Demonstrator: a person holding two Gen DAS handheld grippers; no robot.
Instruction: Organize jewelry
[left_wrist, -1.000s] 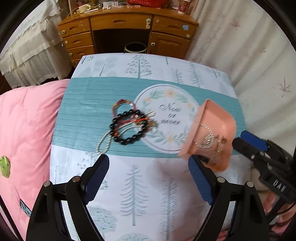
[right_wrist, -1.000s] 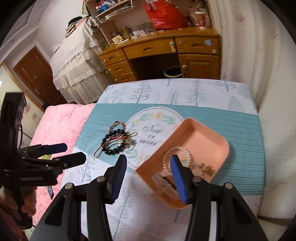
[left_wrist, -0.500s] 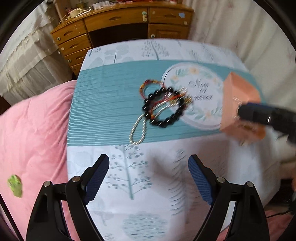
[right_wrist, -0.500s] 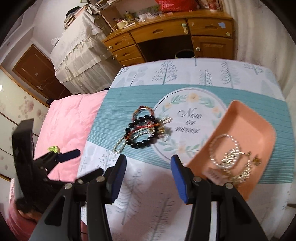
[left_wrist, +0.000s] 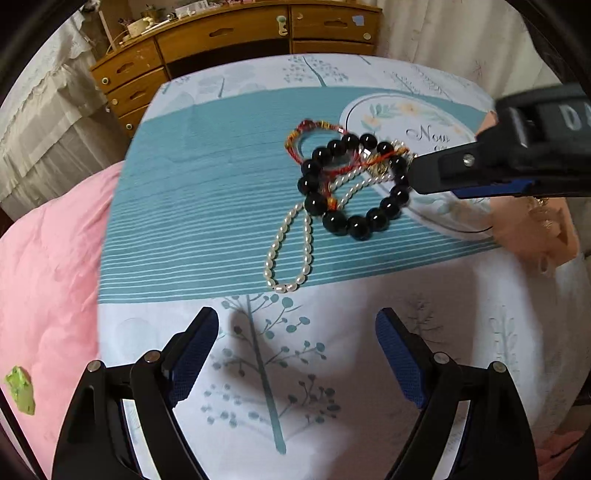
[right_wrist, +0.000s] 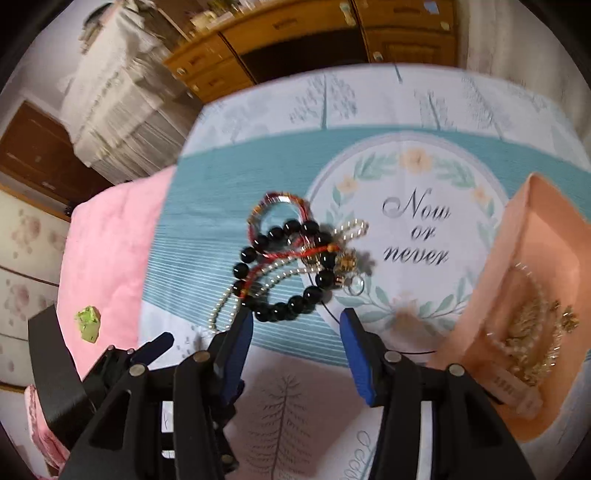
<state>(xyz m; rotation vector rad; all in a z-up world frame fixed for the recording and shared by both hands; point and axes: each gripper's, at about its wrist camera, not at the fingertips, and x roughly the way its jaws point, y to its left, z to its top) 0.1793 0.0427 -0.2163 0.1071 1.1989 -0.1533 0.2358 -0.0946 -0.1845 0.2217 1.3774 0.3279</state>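
A tangled pile of jewelry lies on the teal band of the tablecloth: a black bead bracelet (left_wrist: 354, 184) (right_wrist: 284, 273), a white pearl strand (left_wrist: 290, 251) (right_wrist: 236, 299) and a red cord bracelet (left_wrist: 314, 136) (right_wrist: 277, 206). A peach tray (right_wrist: 532, 236) (left_wrist: 532, 236) at the right holds a pearl bracelet and gold pieces (right_wrist: 532, 332). My left gripper (left_wrist: 295, 354) is open and empty, short of the pearl strand. My right gripper (right_wrist: 297, 343) is open and empty, just in front of the black beads; in the left wrist view it reaches in from the right beside the pile (left_wrist: 443, 173).
The tablecloth (left_wrist: 280, 387) has tree prints and a round "Now or never" emblem (right_wrist: 413, 232). A pink quilt (left_wrist: 48, 258) with a small green scrap (left_wrist: 20, 391) lies at the left. A wooden desk with drawers (left_wrist: 229, 37) stands behind.
The right gripper let go of the peach tray, which now rests flat at the right, and moved left toward the bracelet pile. The left gripper also closed in on the pile.
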